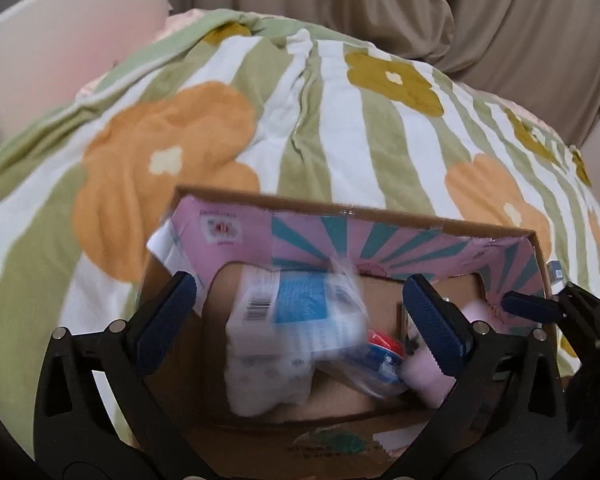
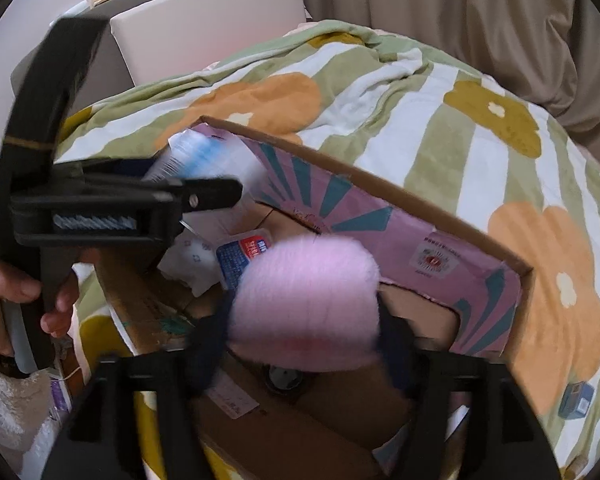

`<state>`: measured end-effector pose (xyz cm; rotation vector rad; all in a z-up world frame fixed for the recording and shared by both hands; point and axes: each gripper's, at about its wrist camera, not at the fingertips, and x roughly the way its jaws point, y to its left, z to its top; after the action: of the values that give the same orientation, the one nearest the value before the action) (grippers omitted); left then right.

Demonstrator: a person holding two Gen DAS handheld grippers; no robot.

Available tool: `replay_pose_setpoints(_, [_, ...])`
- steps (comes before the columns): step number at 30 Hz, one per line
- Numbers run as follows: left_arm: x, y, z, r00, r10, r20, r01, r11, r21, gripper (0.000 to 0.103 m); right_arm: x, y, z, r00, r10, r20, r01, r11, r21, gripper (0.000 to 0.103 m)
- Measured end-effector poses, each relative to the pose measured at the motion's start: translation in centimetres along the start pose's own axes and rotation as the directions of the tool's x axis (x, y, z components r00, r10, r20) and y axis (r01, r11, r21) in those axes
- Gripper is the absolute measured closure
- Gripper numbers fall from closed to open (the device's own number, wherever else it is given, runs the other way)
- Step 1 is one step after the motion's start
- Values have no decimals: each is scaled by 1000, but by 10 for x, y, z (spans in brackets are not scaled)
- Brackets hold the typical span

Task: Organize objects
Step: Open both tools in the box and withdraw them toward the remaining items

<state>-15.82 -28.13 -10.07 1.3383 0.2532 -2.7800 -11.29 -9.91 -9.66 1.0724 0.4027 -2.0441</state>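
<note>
Left gripper (image 1: 300, 312), jaws spread wide and holding nothing, hangs over the open cardboard box (image 1: 420, 220); a blurred tissue pack (image 1: 296, 320) with a barcode and blue label lies below and between its fingers, whether touching them cannot be told. Right gripper (image 2: 304, 332), at the box's near right side, is clamped on a pink fluffy object (image 2: 306, 300) held above the box floor. Beside the pack, toward the box's right wall, sits a small red-and-blue packet (image 1: 384, 354). Bare cardboard floor shows near the front wall and in the right-hand corner. Pink walls with teal rays rise on the far and right sides, closing off movement there. Beyond the far rim, the box rests on a striped floral blanket (image 1: 340, 128) spreading in all directions; a small blue box (image 2: 578, 398) lies on it past the box's right wall. Farther back stand a white panel (image 1: 72, 48) at the blanket's left corner and a beige curtain (image 1: 440, 8).
</note>
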Motion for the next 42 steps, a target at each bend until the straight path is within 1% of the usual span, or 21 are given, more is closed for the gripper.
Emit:
replay_pose_setpoints(1, [1,-2,2,1000,-5,-1,5,1000,8,0,-2,1,-1,1000,-7,8,7,1000,-4,13])
replay_pose_setpoints(3, [1,-7,4,1000,3,-5,-3,1000,16,0,-6,4,-4,1000,-22,18,23,1000,-16,13])
replay_pose_setpoints(6, [0,-10,2,1000,-13,-13,13,1000,9,0,-13,6,-7,998,-53,39,54,998,-36,13])
replay_pose_setpoints(9, [-5,-12,0,1000,-7,-13,7,1000,2,0,-17,7,-9,996,-77,48,80,996,-45,13])
replay_pose_setpoints(14, [-17,-14,-3,1000,12,4,-12,1000,12,0,-23,6,-11,995,-80,52,82,996,-28,13])
replay_pose_setpoints(19, [-29,-19,-5,1000,20,4,-20,1000,15,0,-31,5,-14,996,-72,53,72,997,3,13])
replay_pose_setpoints(23, [-44,-26,-7,1000,24,19,-24,1000,12,0,-44,4,-16,995,-78,70,77,997,18,13])
replay_pose_setpoints(25, [-49,-29,-9,1000,11,17,-11,1000,-6,0,-53,4,-17,993,-88,76,87,996,26,13])
replay_pose_setpoints(27, [-53,-36,-14,1000,-24,21,24,999,-23,0,-61,5,-21,993,-85,83,83,996,37,13])
replay_pose_setpoints(28, [-54,-38,-15,999,-29,23,29,999,-23,0,-65,6,-22,993,-83,87,80,996,38,13])
replay_pose_setpoints(30, [-58,-48,-18,999,-25,26,26,1000,-13,0,-73,7,-27,992,-87,95,84,996,38,13])
replay_pose_setpoints(34, [-70,-68,-21,999,-36,41,35,999,23,0,-94,5,-38,985,-127,118,124,992,30,13])
replay_pose_setpoints(38, [-82,-85,-21,996,-74,57,71,997,42,0,-114,-1,-43,979,-149,140,145,989,39,13])
replay_pose_setpoints(42, [-91,-105,-22,992,-97,75,93,994,61,0,-134,-8,-48,970,-192,149,185,981,59,13])
